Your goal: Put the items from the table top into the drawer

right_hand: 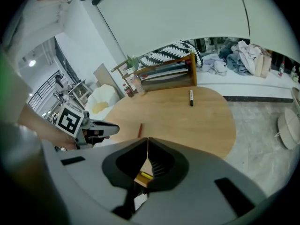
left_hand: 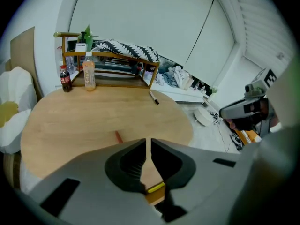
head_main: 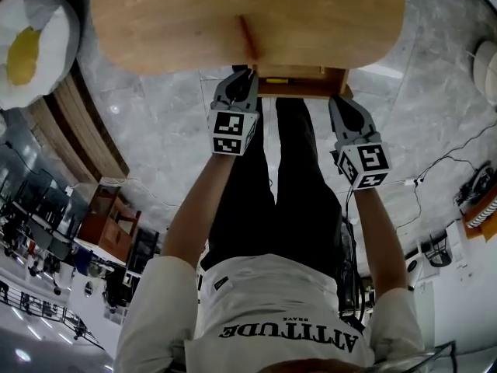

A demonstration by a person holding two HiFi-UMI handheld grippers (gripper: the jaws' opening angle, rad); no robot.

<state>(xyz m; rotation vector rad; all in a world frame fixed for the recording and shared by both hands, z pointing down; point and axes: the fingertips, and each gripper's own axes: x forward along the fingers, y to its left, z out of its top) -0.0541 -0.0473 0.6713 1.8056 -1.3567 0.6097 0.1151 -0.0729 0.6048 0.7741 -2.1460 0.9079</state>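
On the left, our left gripper (left_hand: 148, 143) hangs at the near edge of the table top (left_hand: 70, 125), jaws pressed together on nothing, with the red pencil (left_hand: 118, 136) lying just beyond its tips. In the middle the drawer (head_main: 299, 84) stands open with a yellow item (left_hand: 154, 188) inside, and to the right our right gripper (right_hand: 147, 142) is likewise closed and empty, the black marker (right_hand: 191, 97) well off toward the far side. We reckon we're between picks: next, one claw must part its jaws, reach the red pencil and close across it.
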